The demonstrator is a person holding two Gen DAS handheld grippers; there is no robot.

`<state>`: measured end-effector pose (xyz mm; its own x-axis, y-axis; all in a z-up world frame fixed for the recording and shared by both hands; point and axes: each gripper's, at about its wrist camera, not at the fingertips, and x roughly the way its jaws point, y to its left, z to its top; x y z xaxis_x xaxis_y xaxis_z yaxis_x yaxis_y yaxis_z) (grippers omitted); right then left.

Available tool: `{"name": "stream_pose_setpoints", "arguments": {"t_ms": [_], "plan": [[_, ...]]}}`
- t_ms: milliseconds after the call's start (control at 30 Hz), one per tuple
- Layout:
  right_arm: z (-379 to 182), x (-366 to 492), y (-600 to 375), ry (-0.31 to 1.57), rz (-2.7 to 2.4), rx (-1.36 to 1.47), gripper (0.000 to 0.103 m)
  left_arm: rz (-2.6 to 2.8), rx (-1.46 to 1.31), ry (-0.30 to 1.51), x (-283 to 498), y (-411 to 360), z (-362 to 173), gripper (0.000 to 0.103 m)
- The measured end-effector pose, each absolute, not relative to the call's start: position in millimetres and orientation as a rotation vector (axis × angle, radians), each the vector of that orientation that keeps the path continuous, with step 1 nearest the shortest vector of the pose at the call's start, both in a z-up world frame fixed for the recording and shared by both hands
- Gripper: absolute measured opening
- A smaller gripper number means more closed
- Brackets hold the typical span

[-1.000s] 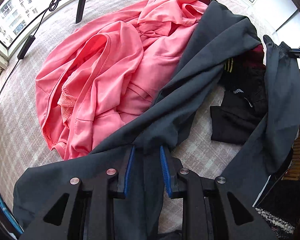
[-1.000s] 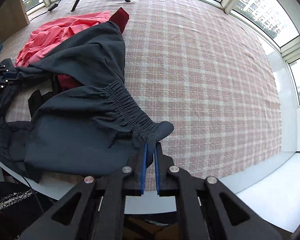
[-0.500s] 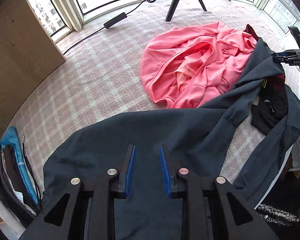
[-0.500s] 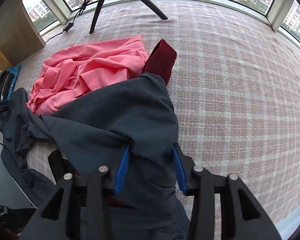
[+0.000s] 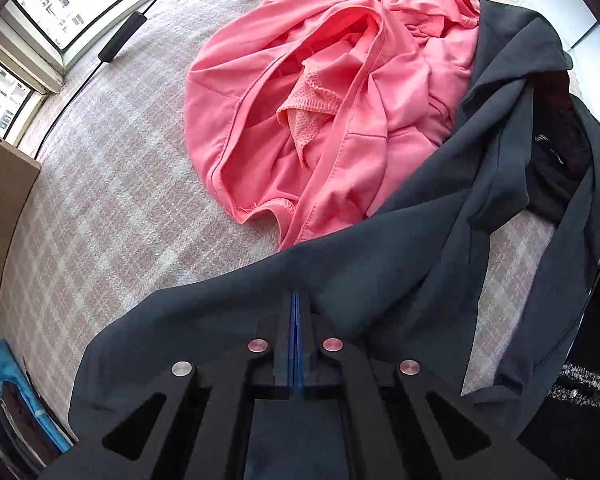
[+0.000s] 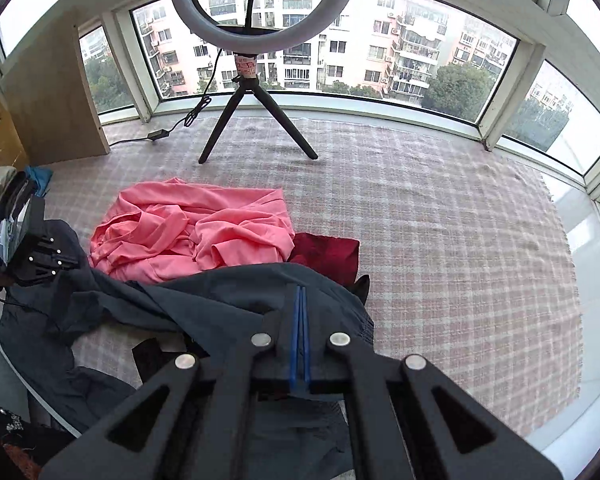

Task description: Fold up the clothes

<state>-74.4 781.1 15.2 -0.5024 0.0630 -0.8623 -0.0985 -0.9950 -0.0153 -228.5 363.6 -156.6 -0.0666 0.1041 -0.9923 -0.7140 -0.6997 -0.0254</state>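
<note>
Bright daylight from the windows (image 6: 380, 52); sharp focus, fisheye-bent edges

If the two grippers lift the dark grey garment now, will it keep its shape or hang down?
The dark grey garment will probably sag between the left gripper and the right gripper: it already drapes in soft folds. Its far part lies over the pink garment and may drag it. It looks thin, so likely light.
</note>
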Motion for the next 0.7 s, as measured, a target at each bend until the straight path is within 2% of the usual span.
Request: {"name": "stream_pose_setpoints", "arguments": {"t_ms": [33,133,167,200,267,367,433,533,567,600,667,700], "plan": [[29,-74,786,0.067,2.66,-1.459,0.001,1.835,-1.632,0.626,-226,357,-152,0.0],[32,-85,788,0.033,2.635,-1.536,0.003,1.888,-1.62,0.56,-217,333,-131,0.0],[23,-88,779,-0.003,2.64,-1.586,0.011,1.902,-1.619,0.549,-215,326,-125,0.0],[11,-89,764,-0.048,2.658,-1.643,0.029,1.916,-1.619,0.542,-214,321,-120,0.0],[-21,-88,724,-0.179,2.715,-1.785,0.044,1.935,-1.604,0.527,-214,315,-112,0.0],[-71,-83,663,-0.522,2.736,-1.947,0.044,1.95,-1.609,0.495,-222,315,-109,0.0],[-90,-90,662,-0.611,2.667,-1.979,0.044,1.954,-1.608,0.485,-225,317,-109,0.0],[-120,-100,662,-0.741,2.56,-2.021,0.044,1.961,-1.61,0.494,-223,327,-112,0.0],[-129,-104,662,-0.783,2.523,-2.034,0.031,1.962,-1.61,0.483,-224,327,-112,0.001],[-139,-108,662,-0.82,2.487,-2.046,0.003,1.967,-1.61,0.474,-224,325,-112,0.001],[-119,-125,696,-0.429,2.562,-2.087,0.003,1.978,-1.609,0.461,-224,322,-111,0.001],[-105,-130,708,-0.374,2.596,-2.021,0.002,1.982,-1.61,0.46,-225,323,-111,0.001]]}}
